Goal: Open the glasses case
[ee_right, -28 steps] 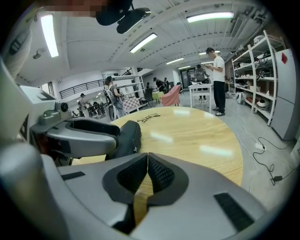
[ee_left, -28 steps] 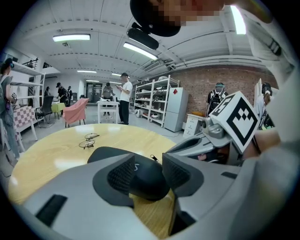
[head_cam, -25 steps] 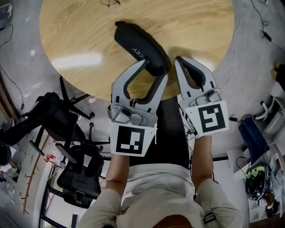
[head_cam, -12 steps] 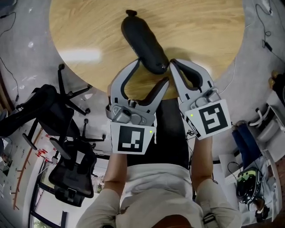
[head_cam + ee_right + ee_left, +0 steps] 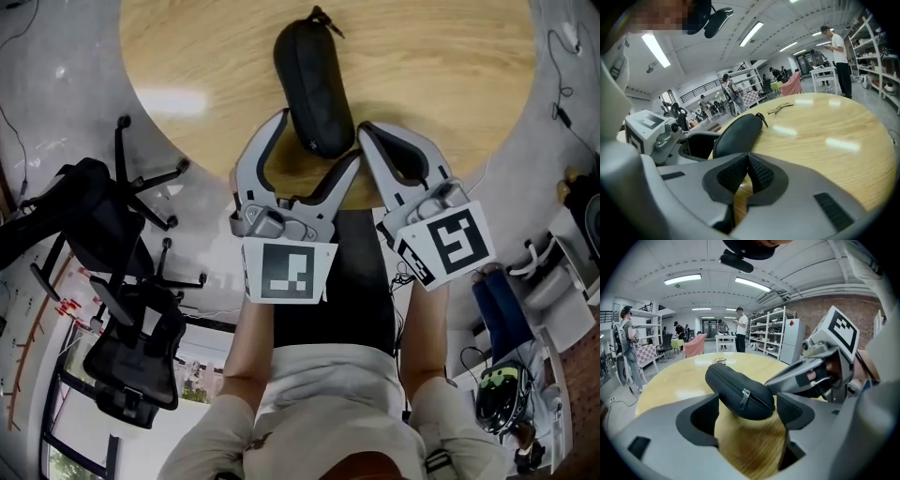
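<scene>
A black zipped glasses case (image 5: 312,84) lies on the round wooden table (image 5: 441,75), running away from me. Its near end sits between the fingers of my left gripper (image 5: 317,141), whose jaws have just been opening and now stand wide, the pads clear of the fabric. In the left gripper view the case (image 5: 738,389) shows its zip pull (image 5: 745,397) toward my left gripper (image 5: 747,411). My right gripper (image 5: 366,129) is shut and empty, its tip just right of the case's near end. In the right gripper view the case (image 5: 736,133) lies left of and beyond my right gripper (image 5: 747,161).
A pair of eyeglasses (image 5: 780,108) lies farther out on the table. Black office chairs (image 5: 122,309) stand on the floor at the left, below the table edge. A helmet (image 5: 497,394) and cables lie on the floor at the right. People and shelves stand far behind.
The left jaws have spread off the case, which they held a second ago. The case has swung from a diagonal to nearly straight away from me. The right gripper stays shut beside it.
</scene>
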